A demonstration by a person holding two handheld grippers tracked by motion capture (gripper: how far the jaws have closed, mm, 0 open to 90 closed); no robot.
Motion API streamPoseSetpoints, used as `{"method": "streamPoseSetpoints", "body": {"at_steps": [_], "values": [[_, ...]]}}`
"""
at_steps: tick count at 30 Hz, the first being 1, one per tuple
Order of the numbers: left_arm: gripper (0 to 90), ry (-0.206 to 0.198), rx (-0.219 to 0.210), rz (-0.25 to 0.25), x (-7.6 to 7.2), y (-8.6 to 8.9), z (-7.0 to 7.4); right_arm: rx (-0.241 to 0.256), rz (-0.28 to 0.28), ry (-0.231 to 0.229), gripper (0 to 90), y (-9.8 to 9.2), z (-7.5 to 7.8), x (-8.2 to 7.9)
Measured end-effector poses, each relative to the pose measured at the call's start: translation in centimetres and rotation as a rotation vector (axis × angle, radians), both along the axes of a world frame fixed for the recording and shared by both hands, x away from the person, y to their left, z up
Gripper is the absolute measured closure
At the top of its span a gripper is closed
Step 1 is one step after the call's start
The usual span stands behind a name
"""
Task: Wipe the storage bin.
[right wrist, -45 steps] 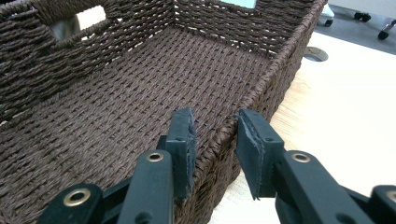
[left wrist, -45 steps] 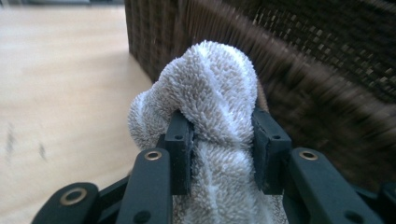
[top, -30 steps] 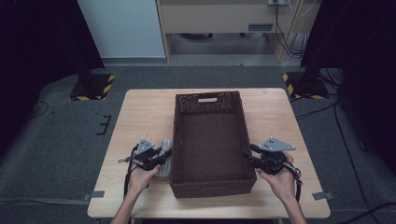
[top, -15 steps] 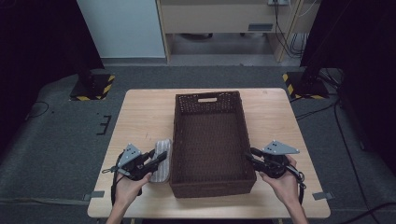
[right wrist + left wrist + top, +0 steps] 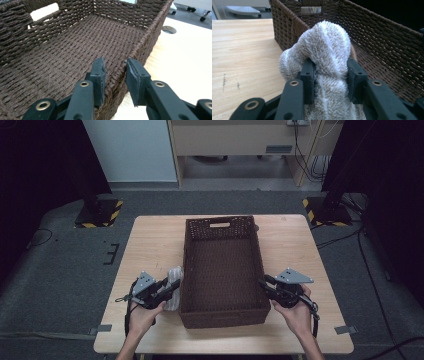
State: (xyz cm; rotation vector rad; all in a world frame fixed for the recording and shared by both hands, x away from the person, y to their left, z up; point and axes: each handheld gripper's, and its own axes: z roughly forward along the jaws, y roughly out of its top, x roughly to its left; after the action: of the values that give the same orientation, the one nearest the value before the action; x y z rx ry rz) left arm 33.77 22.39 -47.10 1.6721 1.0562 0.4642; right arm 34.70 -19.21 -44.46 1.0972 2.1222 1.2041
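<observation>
Towel (image 5: pixel 329 50) sits pinched between left gripper (image 5: pixel 331 72) fingers.

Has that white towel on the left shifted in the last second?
Yes. The towel, clamped in the left tongs, has slid slightly toward the person along the basket's left wall.

white towel (image 5: pixel 332 47), dark brown woven basket (image 5: pixel 222 265)

Towel (image 5: pixel 173 285) lies left of the basket (image 5: pixel 222 312) — both on the table (image 5: pixel 150 240).
</observation>
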Motion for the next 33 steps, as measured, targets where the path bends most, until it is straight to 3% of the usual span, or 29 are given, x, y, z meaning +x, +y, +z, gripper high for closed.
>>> {"method": "streamPoseSetpoints", "body": {"at_steps": [3, 6, 12, 15, 20, 26, 28, 30, 32, 33], "values": [[63.2, 0.029, 0.021, 0.003, -0.4, -0.1, -0.8, 0.0, 0.005, -0.007, 68.1, -0.1, -0.1, 0.0], [63.2, 0.084, 0.055, -0.01, -0.5, -0.3, -2.1, 0.01, 0.005, -0.006, 67.9, -0.2, -0.1, 0.0], [62.9, 0.107, 0.091, -0.005, 0.1, -0.9, -3.2, 0.004, 0.006, -0.006, 67.6, -0.1, -0.1, 0.0], [62.6, 0.143, 0.11, -0.007, 0.5, -0.9, -4.1, 0.0, 0.006, -0.008, 67.1, -0.1, -0.1, 0.0], [62.7, 0.117, 0.089, 0.011, 0.0, -0.1, -2.9, -0.003, 0.021, -0.001, 59.7, -0.3, 0.3, 0.0], [62.2, 0.031, -0.012, 0.016, -2.5, 1.7, 0.5, 0.025, 0.028, -0.011, 57.3, -1.3, 0.9, -0.9], [62.1, 0.018, -0.028, -0.016, -3.5, 1.5, 1.2, 0.021, 0.034, 0.005, 59.3, -1.4, 0.7, -1.2], [61.9, 0.012, -0.015, -0.036, -4.1, 0.9, 1.4, 0.04, 0.036, 0.016, 63.2, -1.4, 0.4, -1.5], [61.8, 0.009, -0.004, -0.039, -4.1, 0.4, 1.3, 0.055, 0.042, 0.028, 72.7, -1.3, 0.4, -1.7], [61.9, 0.007, -0.005, -0.039, -3.9, 0.3, 1.3, 0.051, 0.036, 0.025, 72.9, -1.1, 0.5, -1.8]]}}
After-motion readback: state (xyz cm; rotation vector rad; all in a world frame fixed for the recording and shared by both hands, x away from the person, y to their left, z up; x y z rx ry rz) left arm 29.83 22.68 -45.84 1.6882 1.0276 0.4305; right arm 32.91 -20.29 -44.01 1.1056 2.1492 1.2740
